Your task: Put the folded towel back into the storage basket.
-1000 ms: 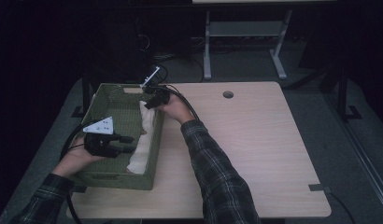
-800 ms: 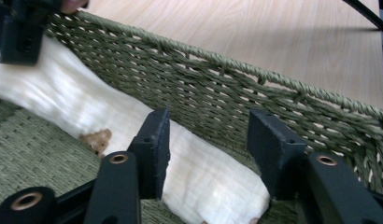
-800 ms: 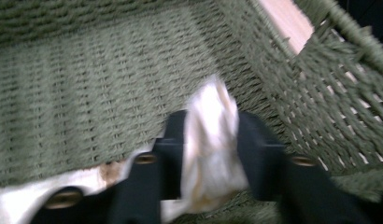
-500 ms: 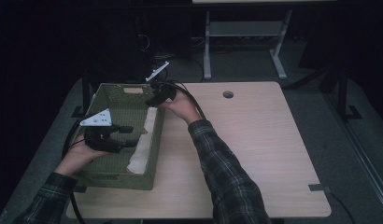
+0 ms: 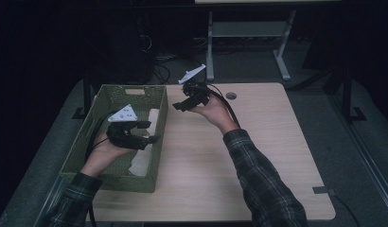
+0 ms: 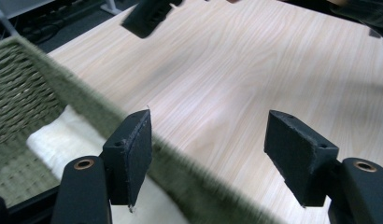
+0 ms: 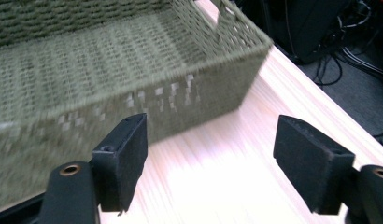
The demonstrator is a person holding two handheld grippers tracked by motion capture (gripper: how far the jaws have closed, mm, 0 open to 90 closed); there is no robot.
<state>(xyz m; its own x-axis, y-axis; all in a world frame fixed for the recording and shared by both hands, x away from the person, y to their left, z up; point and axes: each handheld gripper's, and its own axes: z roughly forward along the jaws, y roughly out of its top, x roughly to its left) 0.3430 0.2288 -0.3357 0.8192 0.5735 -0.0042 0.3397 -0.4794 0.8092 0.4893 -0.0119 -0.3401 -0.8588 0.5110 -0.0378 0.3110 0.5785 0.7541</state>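
In the high view, the fingers of the left gripper (image 5: 144, 132) are spread with nothing between them, held above the green woven basket (image 5: 88, 156) at the table's (image 5: 277, 156) left side. A pale cloth (image 5: 142, 161) lies inside the basket along its right wall. The right gripper (image 5: 180, 105) hangs over bare wood just right of the basket's far corner; its fingers are too small here to judge. A round hole (image 5: 231, 95) sits in the tabletop near the far edge, and a metal stand (image 5: 244, 33) rises beyond the table.

In the left gripper view, its black pads (image 6: 133, 154) stand wide apart over the basket's blurred rim (image 6: 87, 107), the cloth (image 6: 68, 144) below, and the right gripper (image 6: 147, 16) at the far top.

In the right gripper view, the pads (image 7: 124, 158) are spread wide, empty, facing the basket's wall (image 7: 180, 98) across bare table (image 7: 213, 177). Cables (image 7: 348, 51) lie on the floor at right.
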